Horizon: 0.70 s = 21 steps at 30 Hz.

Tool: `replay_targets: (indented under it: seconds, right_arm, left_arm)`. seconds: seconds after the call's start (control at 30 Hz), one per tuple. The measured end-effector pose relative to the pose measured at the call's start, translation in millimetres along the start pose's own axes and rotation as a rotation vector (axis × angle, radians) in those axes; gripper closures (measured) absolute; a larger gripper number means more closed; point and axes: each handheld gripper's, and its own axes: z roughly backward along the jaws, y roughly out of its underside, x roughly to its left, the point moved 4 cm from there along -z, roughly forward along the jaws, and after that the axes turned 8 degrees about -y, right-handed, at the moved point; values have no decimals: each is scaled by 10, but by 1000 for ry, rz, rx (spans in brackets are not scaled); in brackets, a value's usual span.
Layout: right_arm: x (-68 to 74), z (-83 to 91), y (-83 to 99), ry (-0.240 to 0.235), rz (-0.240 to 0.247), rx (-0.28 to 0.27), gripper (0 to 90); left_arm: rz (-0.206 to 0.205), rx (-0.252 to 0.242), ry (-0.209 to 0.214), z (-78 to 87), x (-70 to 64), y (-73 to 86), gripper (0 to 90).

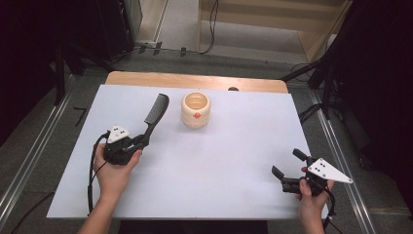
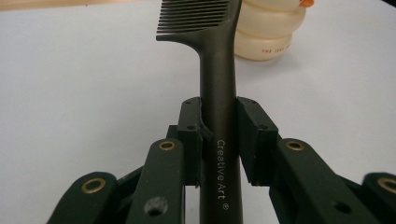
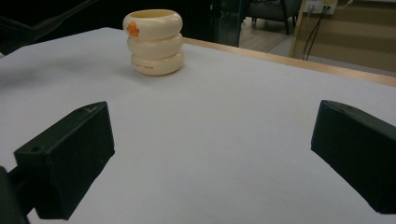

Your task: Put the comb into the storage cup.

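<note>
Two grippers: one in each hand over a white table (image 1: 219,165), well apart, left one at the comb, right one at the near right corner.
Table: white sheet on a wooden top, wood edge showing at the far side.
Cup (image 1: 196,109): cream, ribbed in three rings, orange mark on its side; upright ahead and to the right of the left gripper, just beside the comb's toothed end, far ahead of the right gripper.
Comb (image 1: 156,116): dark, long-handled; handle between the left gripper's jaws, teeth pointing away from it.
Left gripper (image 2: 218,140): jaws clamped on the comb handle, pads touching both sides.
Right gripper (image 1: 290,169): jaws spread wide, nothing between them.
</note>
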Motion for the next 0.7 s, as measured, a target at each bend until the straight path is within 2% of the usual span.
replay_targets:
  seconds: [0.17,0.27,0.53,0.7]
  right_arm:
    - [140,-151,-125,-53,15,25,0]
    - [195,-231,-193,-72,16,31,0]
    - [300,-448,-370,-115,18,11,0]
    - [370,-608,-490,-144,3,1,0]
  left_arm:
    - [-3,-32,16,26,-62,-24,720]
    - [-15,-33,32,23,-117,-31,720]
    - [-9,-34,43,9,-164,-21,720]
    - [-10,-46,50,23,-193,-29,720]
